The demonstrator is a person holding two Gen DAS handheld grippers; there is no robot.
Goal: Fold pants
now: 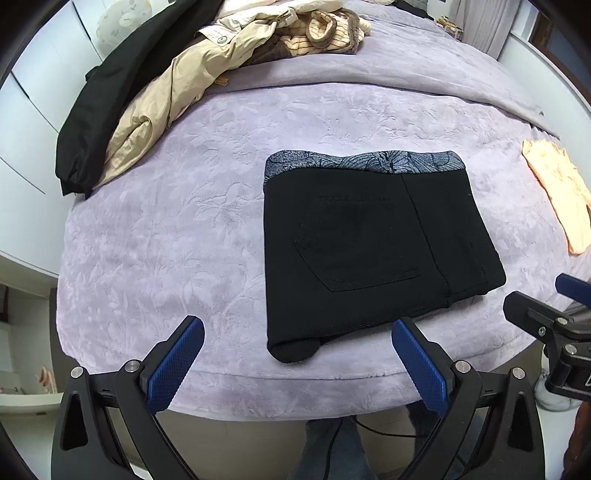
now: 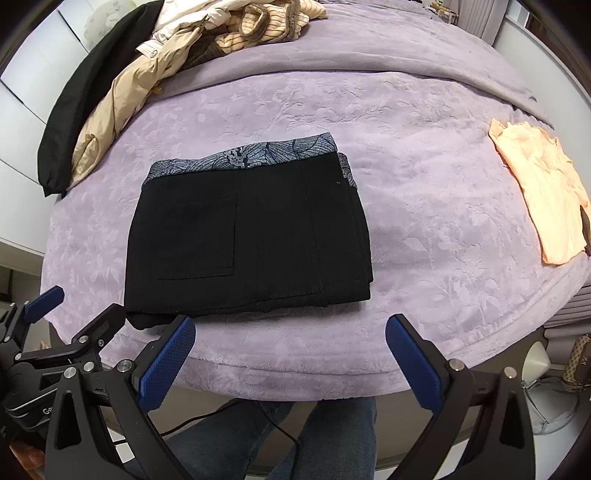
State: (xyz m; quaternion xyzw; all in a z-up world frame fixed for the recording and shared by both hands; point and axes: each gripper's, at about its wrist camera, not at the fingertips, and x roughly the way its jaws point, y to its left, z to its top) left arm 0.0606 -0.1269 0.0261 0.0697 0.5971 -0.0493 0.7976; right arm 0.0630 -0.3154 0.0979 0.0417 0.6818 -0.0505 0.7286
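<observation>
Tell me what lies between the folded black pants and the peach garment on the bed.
Only bare lilac embossed blanket separates the folded black pants from the peach garment; the right wrist view shows it best.

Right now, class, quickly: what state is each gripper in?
Left gripper: open, holding nothing, short of the folded black pants.
Right gripper: open, holding nothing.

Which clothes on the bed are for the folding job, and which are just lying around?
For the job:
folded black pants with a grey leaf-patterned waistband

Just lying about:
crumpled beige jacket
black coat
striped cream-and-brown sweater
folded peach cloth
</observation>
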